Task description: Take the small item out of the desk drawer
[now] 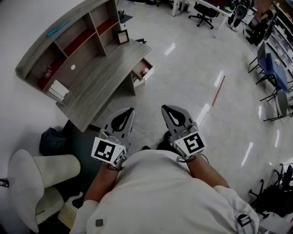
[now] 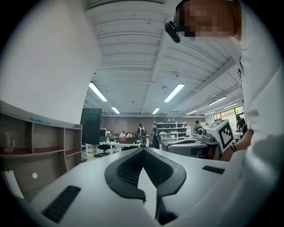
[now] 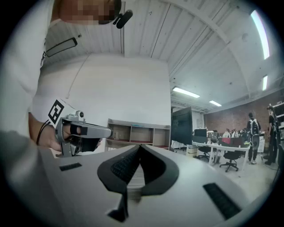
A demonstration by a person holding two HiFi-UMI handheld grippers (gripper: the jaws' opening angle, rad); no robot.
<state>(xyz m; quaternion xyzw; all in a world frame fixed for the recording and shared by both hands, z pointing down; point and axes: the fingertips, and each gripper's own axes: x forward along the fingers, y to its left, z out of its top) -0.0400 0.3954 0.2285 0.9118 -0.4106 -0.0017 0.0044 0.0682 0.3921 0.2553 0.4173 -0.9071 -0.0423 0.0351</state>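
Note:
The grey wooden desk (image 1: 98, 80) with its shelf unit stands at the upper left of the head view. At its right end a drawer (image 1: 143, 69) stands pulled open, with something pale inside that is too small to make out. Both grippers hang level in front of the person's body, well short of the desk. My left gripper (image 1: 131, 110) (image 2: 143, 149) is shut, tips together, with nothing in it. My right gripper (image 1: 164, 108) (image 3: 140, 145) is shut too and empty. Each gripper view shows the other gripper's marker cube (image 2: 224, 134) (image 3: 57, 111) to its side.
A small picture frame (image 1: 122, 36) stands on the desk top. A white funnel-shaped object (image 1: 34, 180) and a dark bag (image 1: 51, 140) sit at the lower left. A red stick (image 1: 218, 90) lies on the glossy floor. Office chairs (image 1: 204, 13) and blue chairs (image 1: 270, 68) stand farther off.

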